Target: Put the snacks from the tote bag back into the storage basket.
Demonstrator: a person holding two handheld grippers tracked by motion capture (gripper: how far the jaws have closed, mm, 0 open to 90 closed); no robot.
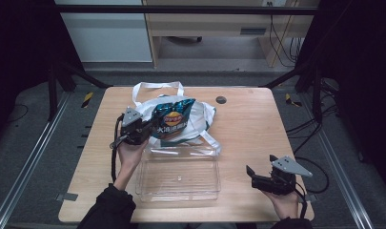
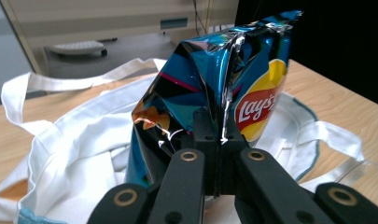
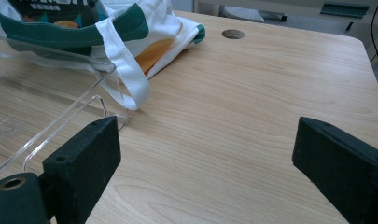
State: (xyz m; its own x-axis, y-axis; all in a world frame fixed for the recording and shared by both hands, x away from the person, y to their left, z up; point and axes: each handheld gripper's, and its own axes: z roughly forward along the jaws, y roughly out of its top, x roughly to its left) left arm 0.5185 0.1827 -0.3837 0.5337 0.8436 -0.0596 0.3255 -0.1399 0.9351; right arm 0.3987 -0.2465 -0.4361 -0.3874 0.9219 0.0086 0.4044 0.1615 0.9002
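Note:
A blue Lay's chip bag [image 1: 171, 119] [image 2: 210, 84] stands upright on a white tote bag [image 1: 202, 114] [image 2: 79, 140] at the back middle of the table. My left gripper [image 1: 150, 129] [image 2: 220, 135] is shut on the chip bag's crimped edge, low on its left side. In front of the tote lies an empty clear plastic tray [image 1: 181, 186] [image 3: 60, 121]. My right gripper [image 1: 261, 167] [image 3: 205, 154] rests open near the front right of the table, nothing between its fingers, to the right of the tray.
The wooden table [image 1: 257, 124] has a round cable hole [image 1: 221, 99] [image 3: 233, 33] behind the tote. The tote's white straps [image 3: 130, 70] trail over the tray's far rim. Dark frame posts stand at both sides, and a desk sits beyond the table.

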